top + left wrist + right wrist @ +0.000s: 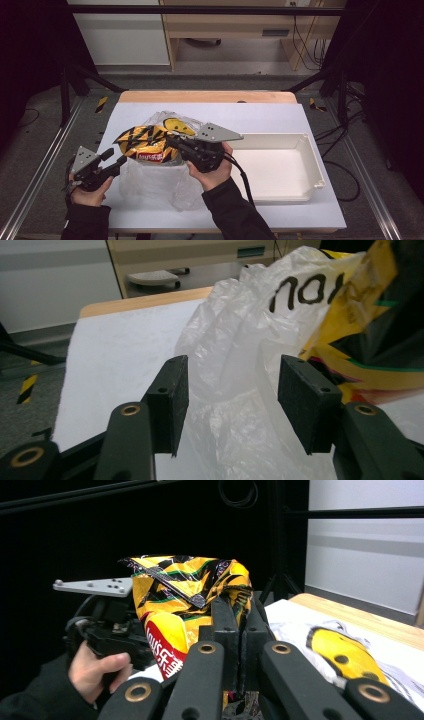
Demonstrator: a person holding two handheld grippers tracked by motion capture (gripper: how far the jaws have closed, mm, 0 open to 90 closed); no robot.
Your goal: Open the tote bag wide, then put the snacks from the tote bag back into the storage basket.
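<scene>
Risk: my right gripper (235, 630) clamps chip bag (145, 142) by thin edge, could slip; left gripper (232, 390) open round plastic bag (235, 355), may miss film.

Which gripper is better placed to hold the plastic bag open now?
Left. Left gripper is open with the plastic bag between its jaws; right gripper is shut on the chip bag.

Bare white table (280, 116) behind, open tray (280, 172) at right; crumpled plastic bag (155, 182) and chip bag (145, 142) crowd the centre
</scene>
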